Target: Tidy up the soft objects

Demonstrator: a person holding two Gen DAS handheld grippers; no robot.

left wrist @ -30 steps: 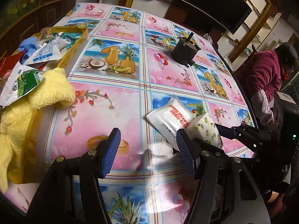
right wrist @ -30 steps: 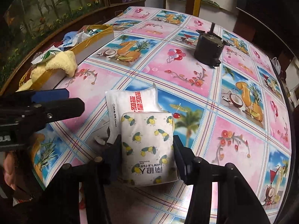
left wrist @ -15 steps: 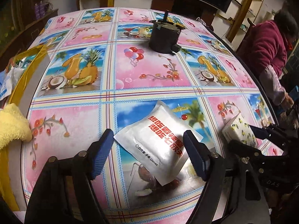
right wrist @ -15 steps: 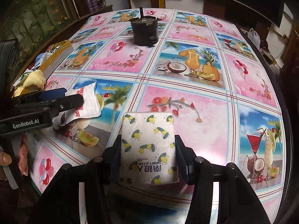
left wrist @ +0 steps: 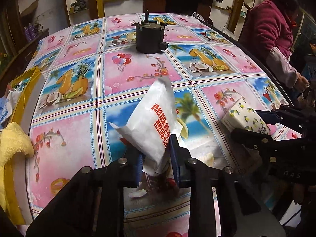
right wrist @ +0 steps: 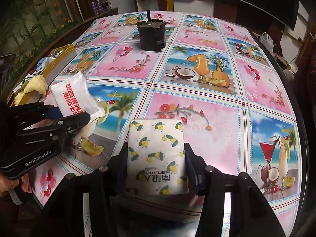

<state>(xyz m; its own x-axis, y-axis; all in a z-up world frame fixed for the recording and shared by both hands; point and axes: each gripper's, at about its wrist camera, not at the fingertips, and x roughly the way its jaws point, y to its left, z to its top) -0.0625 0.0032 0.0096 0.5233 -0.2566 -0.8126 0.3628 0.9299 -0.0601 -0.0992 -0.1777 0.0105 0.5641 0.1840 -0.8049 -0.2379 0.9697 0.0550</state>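
Note:
My left gripper (left wrist: 157, 154) is shut on a white pouch with red lettering (left wrist: 153, 118) and holds it tilted up off the table; the pouch also shows in the right wrist view (right wrist: 76, 96). My right gripper (right wrist: 156, 165) is shut on a white tissue pack printed with lemons (right wrist: 156, 154), which also shows in the left wrist view (left wrist: 244, 119) at the right. A yellow towel (left wrist: 13, 146) hangs over the yellow box (left wrist: 29, 79) at the table's left edge.
A black round motor-like device (left wrist: 149, 38) stands at the far middle of the fruit-print tablecloth (left wrist: 138, 73). The yellow box holds several packets (left wrist: 9, 102). A person in a magenta jacket (left wrist: 272, 33) sits at the right. The table's right edge is close by.
My left gripper has closed on the white pouch and lifted its far end off the table. My right gripper still holds the lemon tissue pack and has shifted slightly.

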